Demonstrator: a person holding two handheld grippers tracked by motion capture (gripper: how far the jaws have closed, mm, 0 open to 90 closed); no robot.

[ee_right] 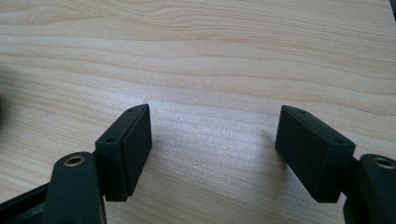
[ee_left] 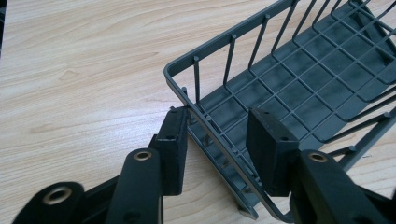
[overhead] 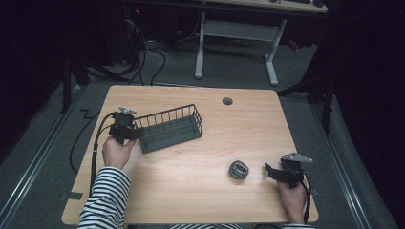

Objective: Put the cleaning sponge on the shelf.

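Observation:
A dark grey wire basket (overhead: 172,140) lies empty on the left half of the wooden table (overhead: 200,200). My left gripper (overhead: 138,134) is at its left end. In the left gripper view the basket's end wall (ee_left: 219,154) runs slantwise between the jaws of the left gripper (ee_left: 215,116): one pad (ee_left: 175,149) is outside against the rim, the other pad (ee_left: 268,154) is inside over the grid floor. A steel wool scourer (overhead: 238,169) sits at the front right. My right gripper (overhead: 267,169) rests just right of it, apart from it. The right gripper (ee_right: 212,112) is open over bare wood.
A round cable hole (overhead: 227,101) lies near the table's far edge. Beyond the table stands a white desk frame (overhead: 236,31), with cables (overhead: 143,57) on the dark floor. Bare wood stretches between the basket and the scourer.

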